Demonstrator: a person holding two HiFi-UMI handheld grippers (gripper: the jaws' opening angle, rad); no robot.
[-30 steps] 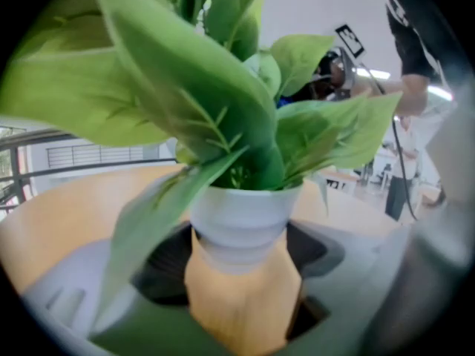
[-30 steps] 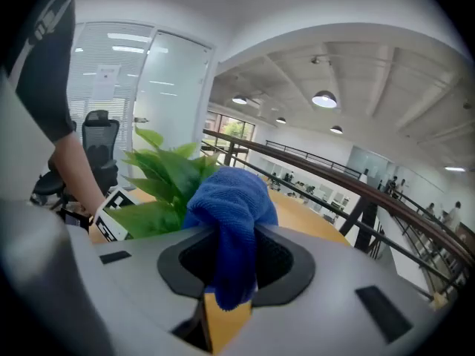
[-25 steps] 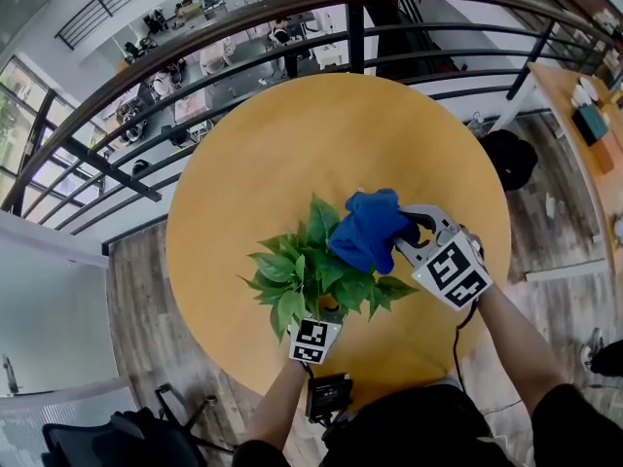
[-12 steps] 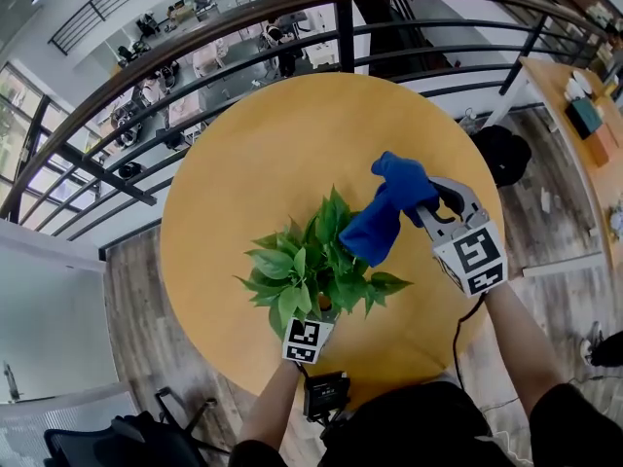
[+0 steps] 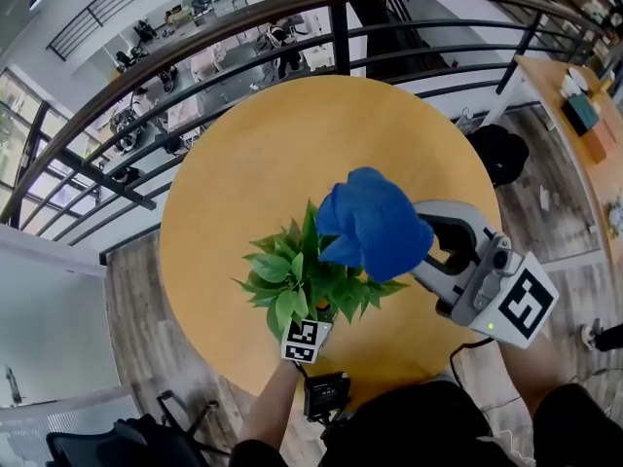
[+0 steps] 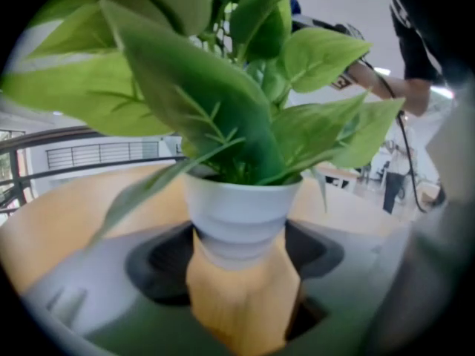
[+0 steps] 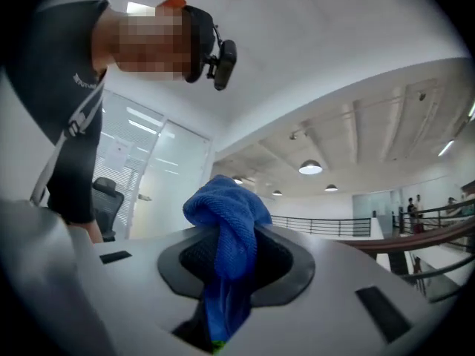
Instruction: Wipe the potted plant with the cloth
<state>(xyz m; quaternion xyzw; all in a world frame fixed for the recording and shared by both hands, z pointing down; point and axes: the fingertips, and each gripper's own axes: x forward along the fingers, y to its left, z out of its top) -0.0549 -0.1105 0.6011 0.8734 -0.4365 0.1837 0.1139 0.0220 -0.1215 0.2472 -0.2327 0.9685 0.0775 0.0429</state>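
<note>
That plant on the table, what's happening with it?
A person is working with a gripper in each hand. The left gripper has its jaws round the white pot of the plant, apparently steadying it on the round table. The right gripper is clamped on a blue cloth, held up over the plant's right side. I can't tell whether the cloth touches the leaves just now.

Cloth (image 5: 375,224) fuzzy knit; pot (image 6: 241,213) smooth matt; table (image 5: 273,154) wood.
</note>
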